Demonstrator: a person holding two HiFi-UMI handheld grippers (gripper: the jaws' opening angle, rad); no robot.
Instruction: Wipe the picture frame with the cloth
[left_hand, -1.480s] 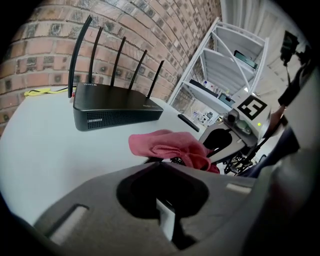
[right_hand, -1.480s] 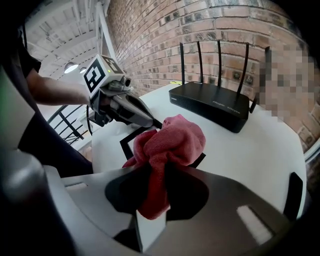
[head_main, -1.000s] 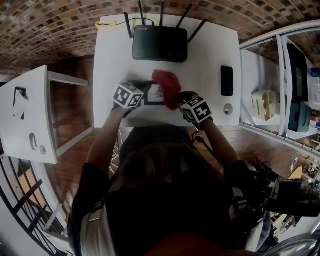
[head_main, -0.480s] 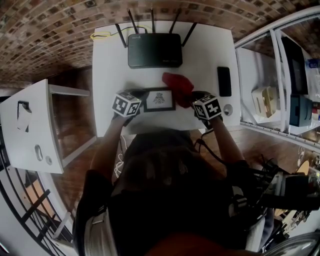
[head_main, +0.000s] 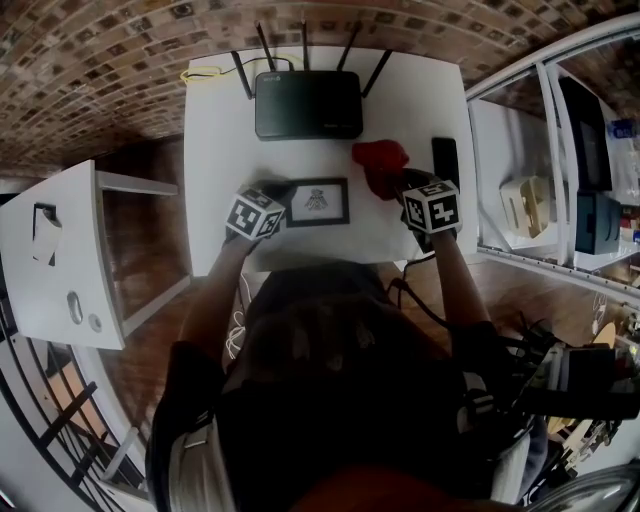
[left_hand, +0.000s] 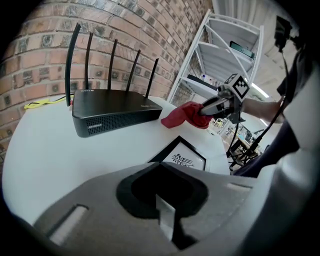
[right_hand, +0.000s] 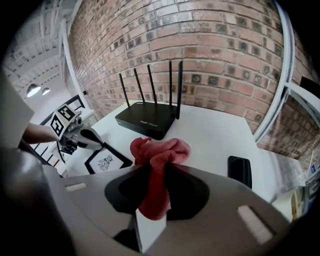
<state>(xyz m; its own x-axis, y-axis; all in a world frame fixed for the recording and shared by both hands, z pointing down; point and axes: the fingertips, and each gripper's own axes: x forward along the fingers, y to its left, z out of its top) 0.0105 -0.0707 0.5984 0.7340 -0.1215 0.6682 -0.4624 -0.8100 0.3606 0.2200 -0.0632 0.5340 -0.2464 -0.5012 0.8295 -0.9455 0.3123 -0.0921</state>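
In the head view, the cloth (head_main: 380, 158) is now seen clear of the picture frame (head_main: 317, 201). A second ago it was pressed over the frame's right part, and it has since been carried off to the right. It is held up by the right tool (head_main: 398, 180), near the phone (head_main: 445, 163) and the right corner of the router (head_main: 307, 104). The frame is left flat and uncovered on the worktop (head_main: 225, 130), in front of the router, with the left tool (head_main: 277, 194) at its left edge.

In the left gripper view, the jaws are seen drawn together with nothing between them. The frame lies just beyond them, its near corner hidden by the tool's body.

In the right gripper view, a fold of the red cloth is pinched between the jaws, the rest bunched above them. The frame is seen off to the left, apart from the cloth.

A wiping stroke is judged to be finished. Whether another pass is meant cannot be told.
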